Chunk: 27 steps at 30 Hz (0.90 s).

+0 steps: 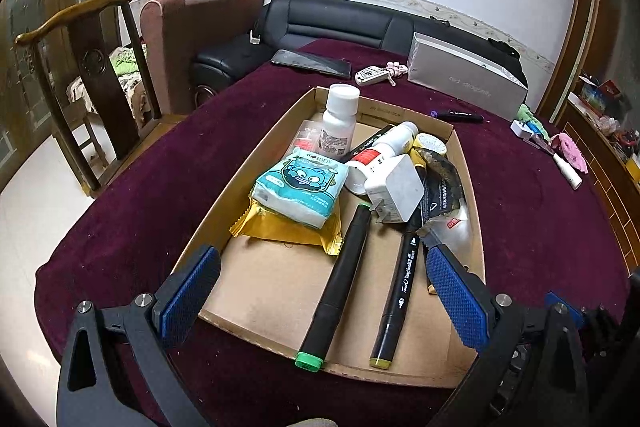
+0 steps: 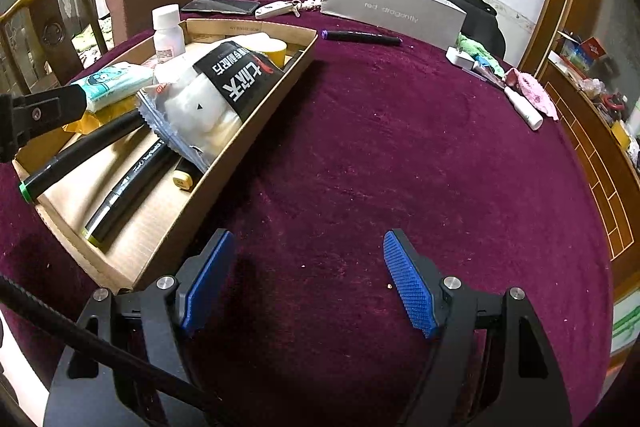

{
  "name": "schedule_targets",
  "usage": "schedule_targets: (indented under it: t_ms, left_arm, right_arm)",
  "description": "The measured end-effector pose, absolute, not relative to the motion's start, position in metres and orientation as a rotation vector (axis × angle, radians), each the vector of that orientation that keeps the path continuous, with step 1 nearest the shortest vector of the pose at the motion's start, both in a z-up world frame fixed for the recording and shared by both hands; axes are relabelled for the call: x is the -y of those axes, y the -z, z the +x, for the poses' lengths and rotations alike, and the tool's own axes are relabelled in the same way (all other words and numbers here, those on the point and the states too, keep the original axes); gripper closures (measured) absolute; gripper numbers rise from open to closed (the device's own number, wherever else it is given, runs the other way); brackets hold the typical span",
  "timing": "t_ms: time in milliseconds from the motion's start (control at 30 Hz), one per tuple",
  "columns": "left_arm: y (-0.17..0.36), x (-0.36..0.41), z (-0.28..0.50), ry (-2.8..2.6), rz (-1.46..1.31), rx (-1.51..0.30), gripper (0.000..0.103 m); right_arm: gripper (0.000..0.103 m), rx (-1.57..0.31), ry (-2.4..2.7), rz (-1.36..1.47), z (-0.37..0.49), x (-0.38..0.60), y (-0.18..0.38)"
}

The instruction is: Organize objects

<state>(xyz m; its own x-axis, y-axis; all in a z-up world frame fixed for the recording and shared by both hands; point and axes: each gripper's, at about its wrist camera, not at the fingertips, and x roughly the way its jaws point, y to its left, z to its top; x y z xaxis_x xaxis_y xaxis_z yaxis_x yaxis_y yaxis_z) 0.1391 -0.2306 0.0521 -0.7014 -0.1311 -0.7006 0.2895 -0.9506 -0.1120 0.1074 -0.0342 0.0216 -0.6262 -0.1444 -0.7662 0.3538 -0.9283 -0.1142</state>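
Observation:
A shallow cardboard tray (image 1: 256, 291) (image 2: 256, 131) lies on the maroon cloth. In it are a green-capped black marker (image 1: 340, 287), a yellow-capped marker (image 1: 400, 291), a tissue pack (image 1: 304, 183) on a yellow wrapper (image 1: 280, 231), a white charger (image 1: 396, 187), two white bottles (image 1: 340, 119) and a black-and-clear snack bag (image 2: 216, 87). My left gripper (image 1: 324, 275) hangs open over the tray's near end, nothing between its blue pads (image 1: 456, 291). My right gripper (image 2: 308, 279) stands open above bare cloth to the right of the tray. A purple-capped marker (image 2: 360, 37) lies loose beyond the tray.
At the far side lie a dark phone (image 1: 312, 63), a key fob (image 1: 372, 75) and a grey box (image 1: 464, 75). On the right lie a white plug (image 2: 460, 58), a small white tube (image 2: 524, 109) and pink cloth (image 2: 532, 91). A wooden chair (image 1: 80, 75) and sofas stand beyond.

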Motion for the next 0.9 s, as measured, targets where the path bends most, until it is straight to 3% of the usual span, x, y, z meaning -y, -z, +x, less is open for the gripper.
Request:
schedule_targets:
  t_ms: [900]
  left_arm:
    - [-0.0520, 0.2310, 0.1411, 2.676, 1.083, -0.309, 0.002]
  right_arm:
    - [0.026, -0.358, 2.579, 1.184, 0.1074, 0.0336, -0.0212]
